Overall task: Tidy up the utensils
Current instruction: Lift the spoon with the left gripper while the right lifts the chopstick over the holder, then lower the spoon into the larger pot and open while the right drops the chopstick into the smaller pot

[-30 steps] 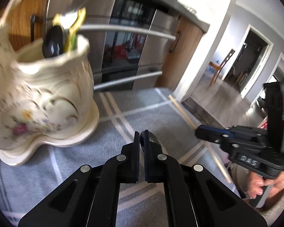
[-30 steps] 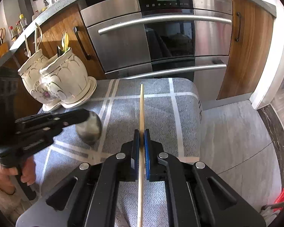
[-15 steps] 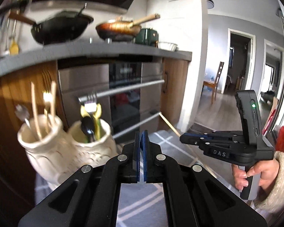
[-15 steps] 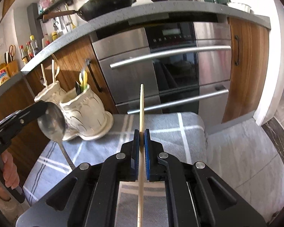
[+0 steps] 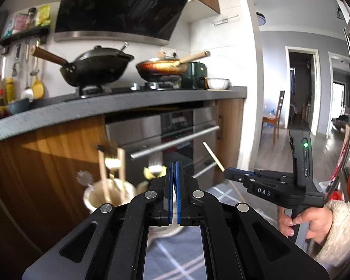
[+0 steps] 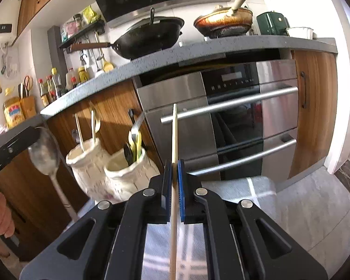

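Two cream ceramic pots stand side by side on the grey checked cloth (image 6: 263, 191) covering the surface, in front of the wooden cabinet; taking the nearer pot (image 6: 128, 175) as landmark. It already holds a fork, a dark utensil and something yellow-handled. The farther pot (image 6: 86, 161), touching it on the left, holds chopsticks and what looks like another fork. So part of the sorting looks done. Two items are in the air, not yet placed. Right claw (image 6: 174, 163) is clamped on a single wooden chopstick (image 6: 174, 135), tip pointing up, to the right of the nearer pot. Left claw (image 6: 23, 140) is closed on a metal spoon (image 6: 45, 154) by the bowl, handle hanging down, left of both pots. Judgement: chopstick likely belongs in the farther pot, spoon in the nearer; no loose utensils show on the visible cloth, though part is hidden.
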The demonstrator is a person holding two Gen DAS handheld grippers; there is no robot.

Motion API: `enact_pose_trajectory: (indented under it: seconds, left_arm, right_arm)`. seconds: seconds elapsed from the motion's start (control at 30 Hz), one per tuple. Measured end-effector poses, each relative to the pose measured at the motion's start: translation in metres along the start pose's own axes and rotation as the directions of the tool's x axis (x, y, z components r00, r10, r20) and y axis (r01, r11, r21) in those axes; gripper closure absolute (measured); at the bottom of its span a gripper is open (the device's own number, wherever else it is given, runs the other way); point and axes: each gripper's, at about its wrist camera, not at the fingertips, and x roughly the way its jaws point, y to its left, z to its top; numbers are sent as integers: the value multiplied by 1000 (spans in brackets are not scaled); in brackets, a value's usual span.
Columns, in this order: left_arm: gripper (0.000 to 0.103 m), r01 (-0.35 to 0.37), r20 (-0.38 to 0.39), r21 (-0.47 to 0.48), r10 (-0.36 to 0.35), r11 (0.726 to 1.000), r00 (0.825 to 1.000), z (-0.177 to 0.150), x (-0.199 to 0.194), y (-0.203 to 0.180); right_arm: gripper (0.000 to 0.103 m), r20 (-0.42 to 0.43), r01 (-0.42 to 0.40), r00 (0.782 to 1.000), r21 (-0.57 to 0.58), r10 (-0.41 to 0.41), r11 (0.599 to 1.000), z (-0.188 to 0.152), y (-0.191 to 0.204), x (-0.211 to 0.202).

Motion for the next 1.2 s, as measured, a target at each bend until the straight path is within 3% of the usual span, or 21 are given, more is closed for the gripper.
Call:
enact_pose_trajectory:
  seconds: [0.2,0.4,0.6,0.9,1.2]
  left_arm:
    - [100,-46,25,-16,46,999,999,25,-15,37]
    - [100,-136,63,-23,137,990,989,50,-20,76]
    - [100,-196,80,-33,198,980,977,64,-12,104]
    - [100,-249,54,-48,251,967,966,58,16,131]
    - [100,-223,-3,-35,223,974,975,32,35,126]
  right_arm:
    - [98,77,-38,996,28,36,999,29,21,23]
    - [98,132,-80,989,50,73,996,53,47,53]
    - [98,174,-61,984,72,48,996,65,63,86]
    - [98,191,-17,982,72,3,997,62,59,114]
    - [98,202,54,978,8,-54,999,36,61,119]
